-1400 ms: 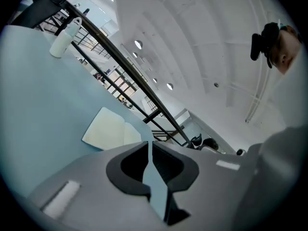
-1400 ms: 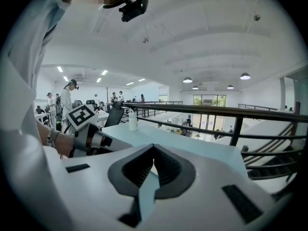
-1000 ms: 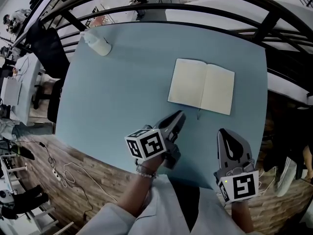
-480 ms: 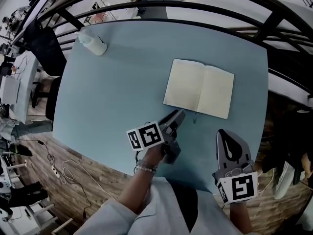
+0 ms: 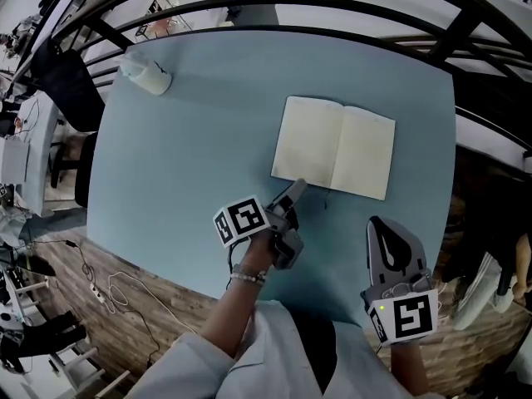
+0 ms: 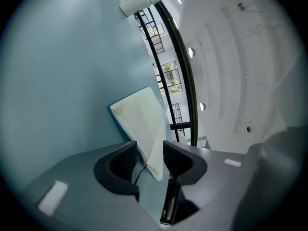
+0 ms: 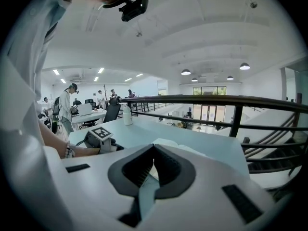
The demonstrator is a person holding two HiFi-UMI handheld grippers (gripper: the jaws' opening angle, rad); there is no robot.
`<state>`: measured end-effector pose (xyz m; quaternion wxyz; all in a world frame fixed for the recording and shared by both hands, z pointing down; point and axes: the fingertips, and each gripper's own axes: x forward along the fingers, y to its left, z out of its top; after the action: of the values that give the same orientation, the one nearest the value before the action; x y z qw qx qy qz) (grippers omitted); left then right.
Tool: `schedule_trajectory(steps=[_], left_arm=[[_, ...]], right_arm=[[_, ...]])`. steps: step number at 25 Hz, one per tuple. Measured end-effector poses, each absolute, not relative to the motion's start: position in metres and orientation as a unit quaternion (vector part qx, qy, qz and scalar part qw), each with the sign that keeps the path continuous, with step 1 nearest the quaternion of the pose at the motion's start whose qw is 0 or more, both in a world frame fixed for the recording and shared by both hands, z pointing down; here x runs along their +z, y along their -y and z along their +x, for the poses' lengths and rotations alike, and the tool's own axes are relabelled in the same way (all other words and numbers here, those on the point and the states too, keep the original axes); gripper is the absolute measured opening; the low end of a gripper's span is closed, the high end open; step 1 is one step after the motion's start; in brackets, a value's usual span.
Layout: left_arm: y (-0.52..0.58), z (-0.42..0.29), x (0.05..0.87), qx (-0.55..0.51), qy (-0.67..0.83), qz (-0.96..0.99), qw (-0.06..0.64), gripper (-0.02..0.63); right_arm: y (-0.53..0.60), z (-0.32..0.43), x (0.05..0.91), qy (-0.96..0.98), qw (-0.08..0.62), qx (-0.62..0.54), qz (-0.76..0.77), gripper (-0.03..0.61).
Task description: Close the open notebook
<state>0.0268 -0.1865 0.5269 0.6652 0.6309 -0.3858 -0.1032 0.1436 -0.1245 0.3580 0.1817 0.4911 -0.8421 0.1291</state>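
The open notebook point(image 5: 332, 146) lies flat with cream pages up on the light blue table point(image 5: 183, 156). A thin bookmark ribbon point(image 5: 326, 202) hangs out over its near edge. My left gripper point(image 5: 298, 185) is low at the near left corner of the left page. In the left gripper view its jaws are opening, and the notebook point(image 6: 142, 119) corner shows in the left gripper's point(image 6: 150, 150) gap without being pressed. My right gripper point(image 5: 384, 227) hovers near the table's front right, short of the book. Its jaw tips meet in the right gripper view point(image 7: 154, 148), with nothing between them.
A white bottle point(image 5: 145, 75) lies at the table's far left corner. Black railings point(image 5: 349, 11) run behind and to the right of the table. Wood floor with cables point(image 5: 125, 293) shows at the near left. People sit at desks point(image 7: 82, 110) far off.
My left gripper has moved forward and down to the notebook's near left corner, and its marker cube has rolled. The right gripper has barely shifted.
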Motion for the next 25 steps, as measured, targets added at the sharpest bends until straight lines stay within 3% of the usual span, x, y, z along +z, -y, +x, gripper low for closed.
schedule_trajectory(steps=[25], left_arm=[[0.194,0.026,0.551,-0.151,0.361,0.577,0.717,0.139]], right_arm=[[0.127,0.145,0.377,0.838,0.191,0.150,0.489,0.002]])
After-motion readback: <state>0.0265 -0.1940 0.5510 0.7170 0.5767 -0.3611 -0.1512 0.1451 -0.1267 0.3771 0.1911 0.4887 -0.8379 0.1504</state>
